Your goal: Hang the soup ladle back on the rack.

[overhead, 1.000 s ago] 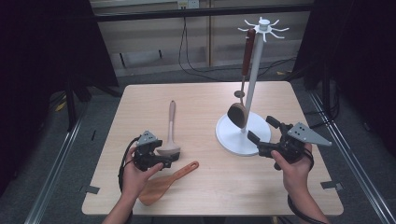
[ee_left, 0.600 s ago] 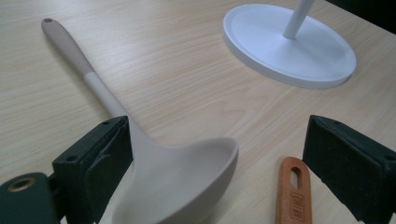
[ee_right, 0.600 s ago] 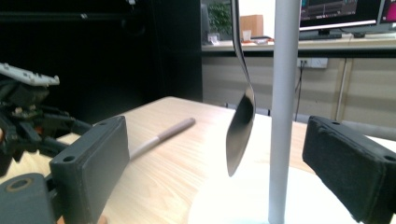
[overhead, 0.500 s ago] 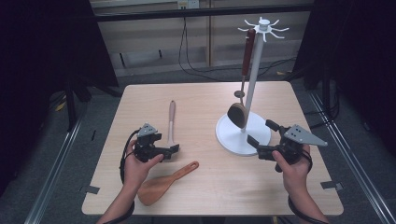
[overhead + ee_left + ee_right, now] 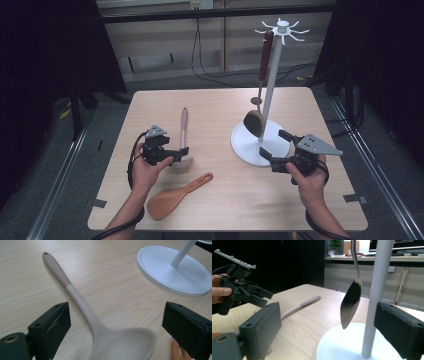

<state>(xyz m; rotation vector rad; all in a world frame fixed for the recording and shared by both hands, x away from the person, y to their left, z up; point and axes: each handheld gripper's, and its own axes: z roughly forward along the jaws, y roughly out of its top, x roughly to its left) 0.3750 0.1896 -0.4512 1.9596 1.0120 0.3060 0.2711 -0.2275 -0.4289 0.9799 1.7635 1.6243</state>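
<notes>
Low in the left gripper view, our left gripper (image 5: 113, 333) stands wide open around the beige spoon (image 5: 100, 327), whose bowl lies flat on the table (image 5: 112, 277) at bottom centre. It looks light, smooth, probably silicone and a little slippery; we would pinch the narrow neck. Farther right, our right gripper (image 5: 276, 146) gapes empty beside the white stand (image 5: 250, 145).

Both forearms come in from six o'clock. The left gripper (image 5: 181, 154) points toward three o'clock, its jaws spread wide. The right gripper (image 5: 274, 145) points toward ten o'clock, jaws likewise parted, grey plate on top
</notes>
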